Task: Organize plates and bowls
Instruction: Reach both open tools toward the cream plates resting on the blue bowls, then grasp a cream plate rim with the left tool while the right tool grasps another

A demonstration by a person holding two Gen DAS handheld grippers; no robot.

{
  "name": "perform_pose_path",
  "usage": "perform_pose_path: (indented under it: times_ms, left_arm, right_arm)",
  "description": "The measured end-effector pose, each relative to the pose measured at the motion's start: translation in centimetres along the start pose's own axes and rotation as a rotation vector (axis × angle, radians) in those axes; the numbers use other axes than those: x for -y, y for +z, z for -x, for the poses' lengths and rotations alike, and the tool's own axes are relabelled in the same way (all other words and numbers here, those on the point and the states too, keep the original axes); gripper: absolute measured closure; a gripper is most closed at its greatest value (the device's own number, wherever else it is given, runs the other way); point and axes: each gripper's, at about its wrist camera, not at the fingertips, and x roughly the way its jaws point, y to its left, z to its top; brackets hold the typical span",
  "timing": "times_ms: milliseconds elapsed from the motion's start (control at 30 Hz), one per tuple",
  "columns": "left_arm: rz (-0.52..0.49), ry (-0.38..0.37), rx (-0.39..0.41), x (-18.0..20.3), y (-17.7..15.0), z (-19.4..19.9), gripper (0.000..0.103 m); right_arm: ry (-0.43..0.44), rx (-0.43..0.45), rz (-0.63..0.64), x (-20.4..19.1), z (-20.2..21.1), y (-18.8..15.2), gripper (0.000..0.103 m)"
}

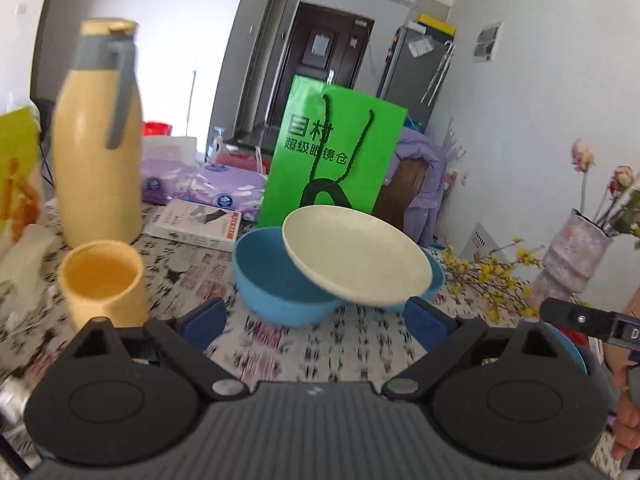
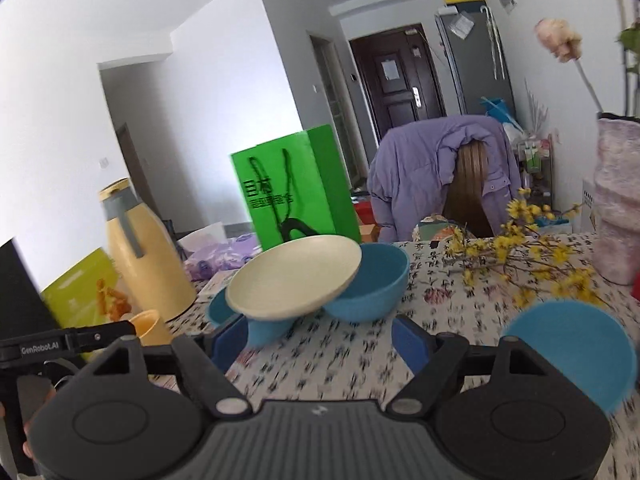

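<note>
Cream plate (image 1: 356,256) tilted across two blue bowls (image 1: 276,276), both tongs (image 1: 320,324) (image 2: 320,344) spread, empty.

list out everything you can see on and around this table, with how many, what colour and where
Bowls: two, blue, table centre, side by side.
Plate: one, cream, tilted across both bowls.
Flat plate: one, blue, near right edge of the table.
Flask: one, yellow with grey handle, left.
Cup: one, yellow, before the flask.
Gift bag: one, green, behind the bowls.
Book: one, white, between flask and bag.
Vase: one, pinkish, right.
Yellow flower sprigs: lying by the vase.
Jacket: one, purple, over a chair.
Left tongs: open, empty.
Right tongs: open, empty.
</note>
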Motion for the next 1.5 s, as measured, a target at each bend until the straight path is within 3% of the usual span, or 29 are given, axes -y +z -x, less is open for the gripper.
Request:
perform_pose_path:
  times_ms: [167,367,533,600,633,700,1067,1300,1500]
  left_arm:
    - [0.105,0.028,-0.093,-1.4,3.4,-9.1,0.022]
    - [0.192,0.064,-0.137,-3.1,4.3,-15.0,0.031]
    - [0.168,0.052,-0.175,-2.9,4.5,-16.8,0.068]
    - [0.161,0.034,-0.198,-2.8,4.5,-17.2,0.084]
    - [0.155,0.043,-0.203,-2.6,4.5,-17.3,0.085]
    - [0.143,0.055,-0.204,-2.4,4.4,-17.1,0.091]
    - [0.137,0.038,-0.202,-0.4,4.4,-11.8,0.091]
    - [0.097,0.007,-0.194,2.7,2.3,-6.7,0.091]
    - [0.072,-0.025,-0.199,6.3,-1.3,-2.5,0.091]
  right_arm:
    - [-0.011,-0.058,-0.043,1.0,-10.0,3.5,0.028]
    - [-0.054,-0.131,-0.167,3.0,-19.6,4.4,0.048]
    - [-0.067,-0.166,-0.217,3.9,-22.7,4.2,0.064]
    - [-0.066,-0.178,-0.216,3.9,-23.3,4.2,0.084]
    - [-0.067,-0.186,-0.216,3.9,-23.5,4.1,0.093]
    - [-0.083,-0.184,-0.212,3.6,-23.4,4.1,0.093]
    - [-0.095,-0.138,-0.215,2.6,-17.8,4.0,0.094]
    - [-0.12,-0.096,-0.194,2.3,-10.5,2.6,0.093]
    - [-0.162,-0.072,-0.193,3.0,-3.1,0.1,0.093]
